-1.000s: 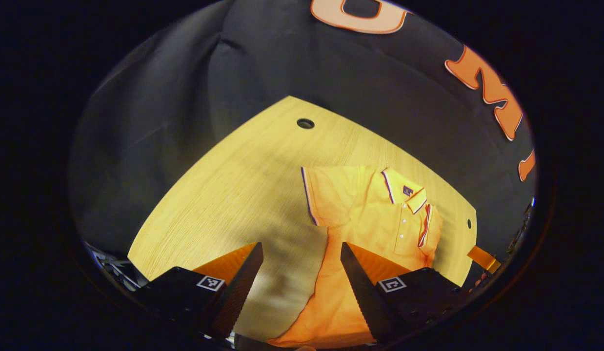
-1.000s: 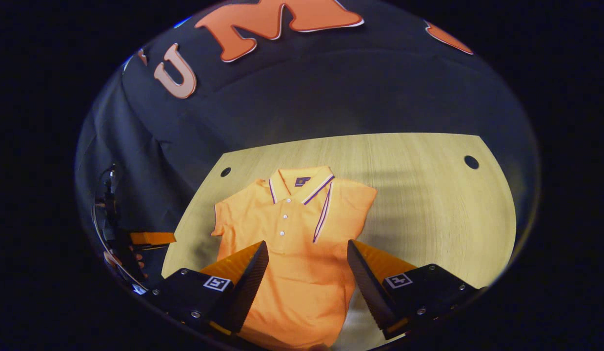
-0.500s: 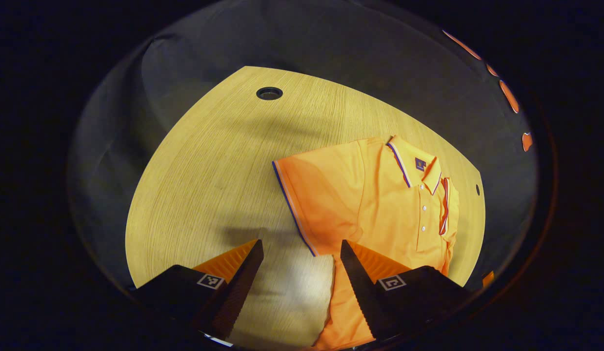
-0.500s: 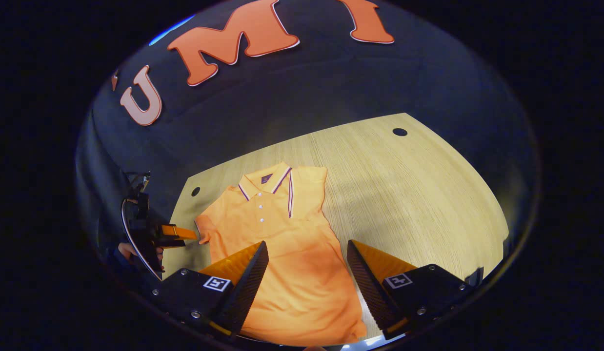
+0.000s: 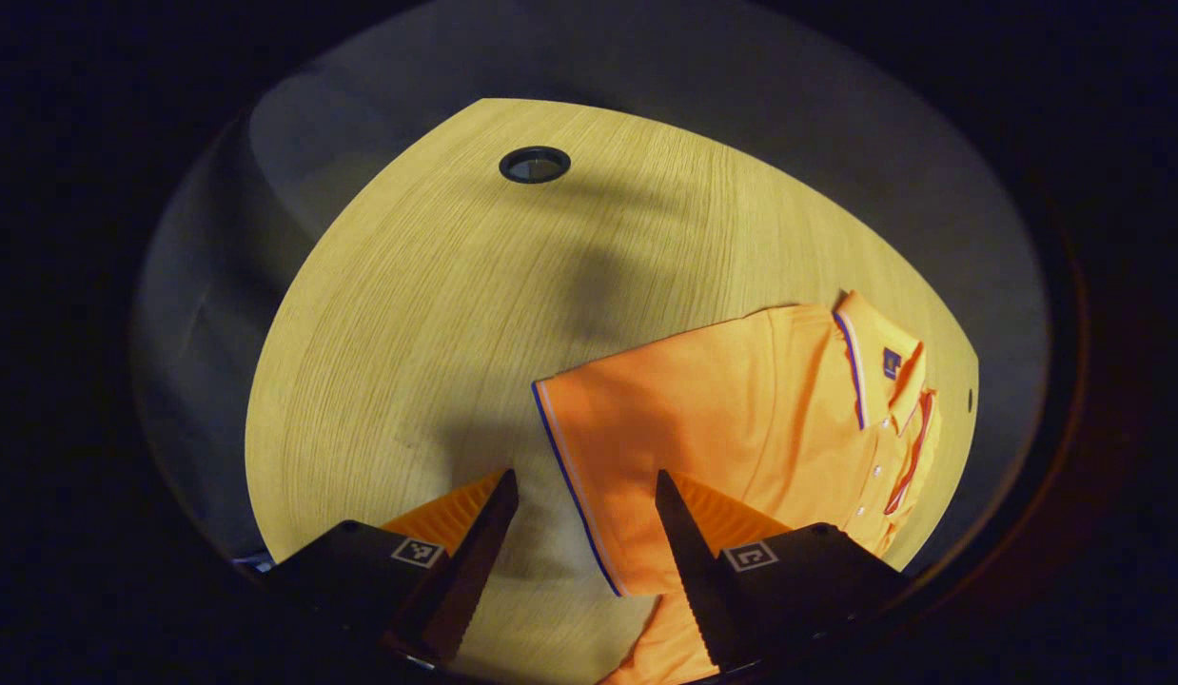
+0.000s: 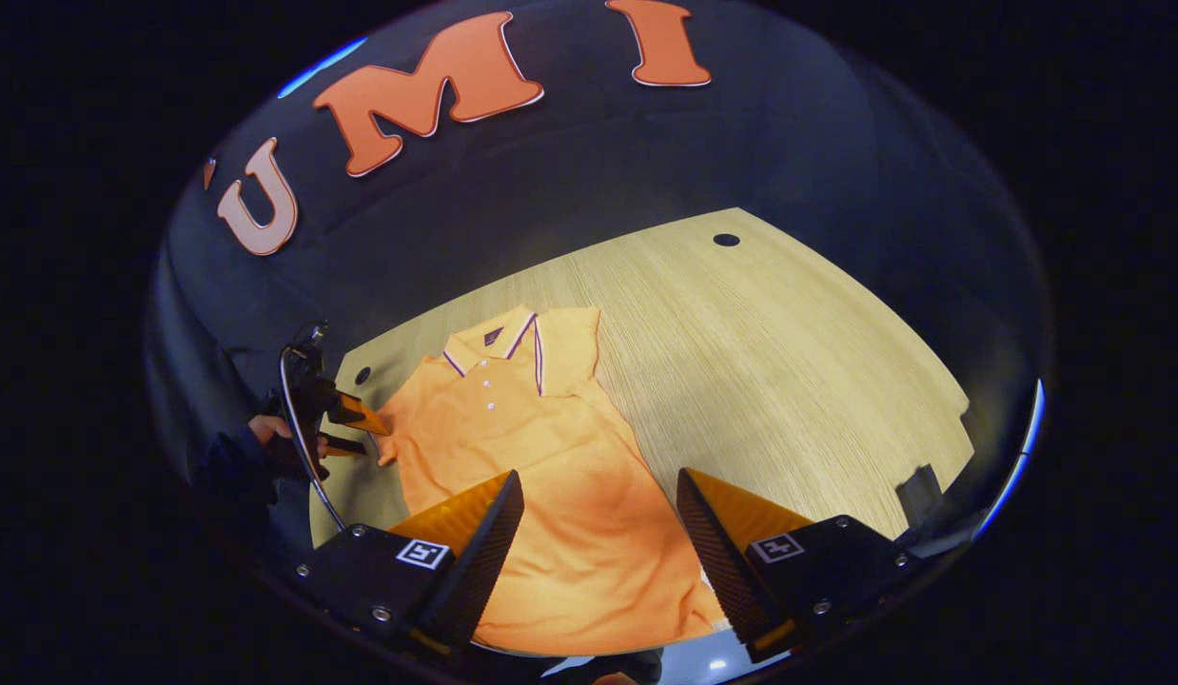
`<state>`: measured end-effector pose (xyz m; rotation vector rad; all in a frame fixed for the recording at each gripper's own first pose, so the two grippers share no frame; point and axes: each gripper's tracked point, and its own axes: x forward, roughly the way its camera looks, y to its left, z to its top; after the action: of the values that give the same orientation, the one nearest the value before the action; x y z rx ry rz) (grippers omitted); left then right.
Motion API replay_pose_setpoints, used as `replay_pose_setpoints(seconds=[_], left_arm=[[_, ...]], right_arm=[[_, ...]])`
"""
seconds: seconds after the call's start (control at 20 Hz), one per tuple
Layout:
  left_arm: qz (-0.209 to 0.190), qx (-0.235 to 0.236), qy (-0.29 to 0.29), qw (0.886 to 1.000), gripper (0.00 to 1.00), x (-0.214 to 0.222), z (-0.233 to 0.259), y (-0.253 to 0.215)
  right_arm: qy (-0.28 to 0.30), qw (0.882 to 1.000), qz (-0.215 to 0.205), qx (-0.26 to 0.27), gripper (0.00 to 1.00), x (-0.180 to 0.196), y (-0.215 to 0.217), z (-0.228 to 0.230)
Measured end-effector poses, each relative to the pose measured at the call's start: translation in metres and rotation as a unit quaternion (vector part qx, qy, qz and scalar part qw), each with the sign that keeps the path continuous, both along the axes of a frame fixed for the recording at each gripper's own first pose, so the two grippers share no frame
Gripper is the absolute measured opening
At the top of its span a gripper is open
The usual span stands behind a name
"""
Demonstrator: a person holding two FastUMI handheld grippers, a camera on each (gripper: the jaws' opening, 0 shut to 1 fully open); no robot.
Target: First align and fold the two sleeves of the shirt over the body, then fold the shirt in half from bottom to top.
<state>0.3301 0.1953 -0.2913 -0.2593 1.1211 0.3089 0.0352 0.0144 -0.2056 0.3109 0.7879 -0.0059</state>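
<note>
An orange polo shirt (image 5: 741, 409) lies flat on the wooden table (image 5: 408, 314), collar up, buttons showing. Its spread sleeve (image 5: 618, 428) has a blue and white cuff that runs between the fingers of my left gripper (image 5: 584, 485), which is open just above it. In the right gripper view the shirt (image 6: 513, 428) lies left of centre; its other sleeve (image 6: 565, 347) is folded over the body, striped cuff beside the collar. A hand (image 6: 265, 433) holds the left gripper (image 6: 351, 423) at the spread sleeve. My right gripper (image 6: 598, 480) hangs open over the shirt's lower body.
The table has round cable holes (image 5: 534, 164) (image 6: 726, 240) near its far corners, and another hole (image 6: 362, 375) near the collar. Bare wood (image 6: 789, 362) stretches to the right of the shirt. The dark cloth wall (image 6: 646, 143) stands behind the table.
My left gripper has moved in and down onto the spread sleeve, so the cuff now lies between its fingers. My right gripper has swung right and back; the shirt sits farther left in its view.
</note>
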Motion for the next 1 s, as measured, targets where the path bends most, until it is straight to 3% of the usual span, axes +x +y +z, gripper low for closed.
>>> replay_pose_setpoints(seconds=[0.15,0.4,0.55,0.7,1.0], left_arm=[[-0.021,0.026,0.014,0.999,0.84,0.006,0.0,-0.006],[-0.058,0.017,-0.011,0.998,0.13,0.019,0.004,-0.029],[-0.077,-0.016,-0.037,0.996,0.08,0.02,0.012,-0.047],[-0.101,-0.001,-0.076,0.992,0.07,0.029,0.039,-0.055],[-0.195,0.025,-0.108,0.975,0.07,0.051,0.061,-0.118]], right_arm=[[0.003,1.0,-0.008,0.005,0.99,-0.014,-0.005,-0.002],[0.0,0.999,-0.032,0.016,0.99,-0.037,-0.017,-0.006],[0.003,0.998,-0.049,0.025,0.99,-0.049,-0.03,-0.007],[0.003,0.998,-0.063,0.021,0.99,-0.063,-0.041,-0.008],[0.015,0.997,-0.078,0.021,0.99,-0.078,-0.048,-0.013]])
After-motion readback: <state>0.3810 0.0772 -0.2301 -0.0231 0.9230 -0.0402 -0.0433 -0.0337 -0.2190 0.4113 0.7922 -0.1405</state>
